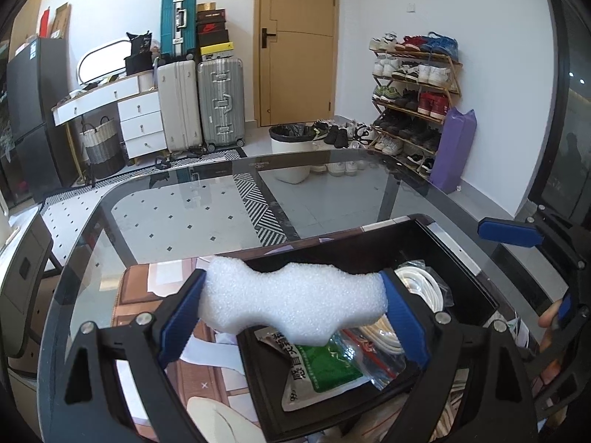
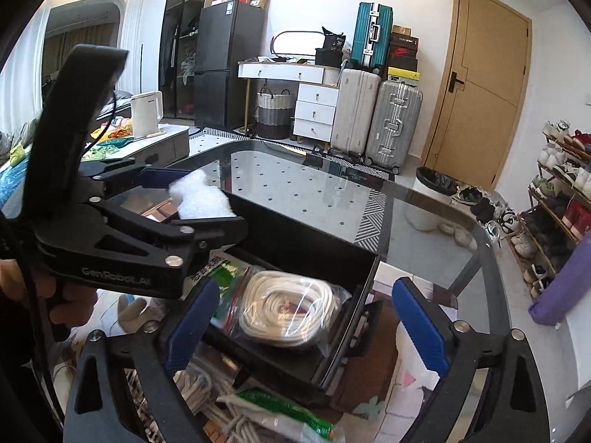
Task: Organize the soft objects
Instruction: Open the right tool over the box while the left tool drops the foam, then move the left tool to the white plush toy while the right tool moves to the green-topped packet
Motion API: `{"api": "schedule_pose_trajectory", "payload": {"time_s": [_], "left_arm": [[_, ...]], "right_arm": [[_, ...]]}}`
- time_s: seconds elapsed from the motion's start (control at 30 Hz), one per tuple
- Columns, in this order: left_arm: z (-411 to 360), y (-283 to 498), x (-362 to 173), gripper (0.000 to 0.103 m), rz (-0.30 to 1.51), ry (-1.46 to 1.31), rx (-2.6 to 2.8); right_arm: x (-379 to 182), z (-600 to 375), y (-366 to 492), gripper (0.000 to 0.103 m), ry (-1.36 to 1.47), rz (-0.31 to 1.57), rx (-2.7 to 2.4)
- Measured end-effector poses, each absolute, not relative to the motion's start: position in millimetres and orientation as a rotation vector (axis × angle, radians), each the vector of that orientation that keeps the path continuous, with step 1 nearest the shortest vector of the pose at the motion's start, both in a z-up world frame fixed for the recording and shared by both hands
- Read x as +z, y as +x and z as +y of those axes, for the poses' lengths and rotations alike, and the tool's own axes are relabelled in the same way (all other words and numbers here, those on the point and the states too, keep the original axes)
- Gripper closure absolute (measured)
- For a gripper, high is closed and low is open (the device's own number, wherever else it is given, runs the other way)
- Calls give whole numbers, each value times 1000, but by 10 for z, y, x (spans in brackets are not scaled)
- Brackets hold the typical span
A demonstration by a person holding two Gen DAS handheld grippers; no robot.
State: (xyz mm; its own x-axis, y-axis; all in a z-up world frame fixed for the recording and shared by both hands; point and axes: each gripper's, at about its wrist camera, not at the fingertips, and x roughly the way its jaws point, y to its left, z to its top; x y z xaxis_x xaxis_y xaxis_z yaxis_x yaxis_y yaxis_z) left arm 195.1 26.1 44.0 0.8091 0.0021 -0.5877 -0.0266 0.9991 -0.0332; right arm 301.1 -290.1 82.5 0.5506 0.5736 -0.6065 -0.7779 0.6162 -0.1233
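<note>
A: Glass table (image 1: 155, 221) bears the black box (image 2: 295, 243). Poses?

B: Both grippers tilt downward over the box. Left gripper (image 1: 295, 306) has its pads pressed on either end of the white foam piece (image 1: 291, 299), held above the box's near wall. Right gripper (image 2: 306, 328) stands wide, nothing gripped; box corner and bagged rope coil (image 2: 288, 306) lie between its fingers.

A: Room?

B: Bare glass beyond both fingertips; green sachet (image 1: 328, 369) beneath the foam.

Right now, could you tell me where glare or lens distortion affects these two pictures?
Left wrist view: fisheye bends the glass table edge, and its top mirrors the room. Right wrist view: glare streaks the bagged rope coil; dark vignette fills the corners.
</note>
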Motion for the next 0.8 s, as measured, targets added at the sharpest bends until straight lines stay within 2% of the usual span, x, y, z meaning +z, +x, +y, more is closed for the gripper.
{"api": "schedule_pose_trajectory", "payload": {"time_s": [0.07, 0.2, 0.8], "left_arm": [[246, 1943, 440, 6, 633, -41, 7], [223, 1919, 440, 3, 649, -47, -25], [237, 1290, 548, 2, 610, -8, 22]], "right_arm": [[830, -2945, 2965, 6, -406, 551, 822], [845, -3034, 2874, 5, -390, 561, 821], [874, -3530, 2585, 2, -231, 630, 800]]}}
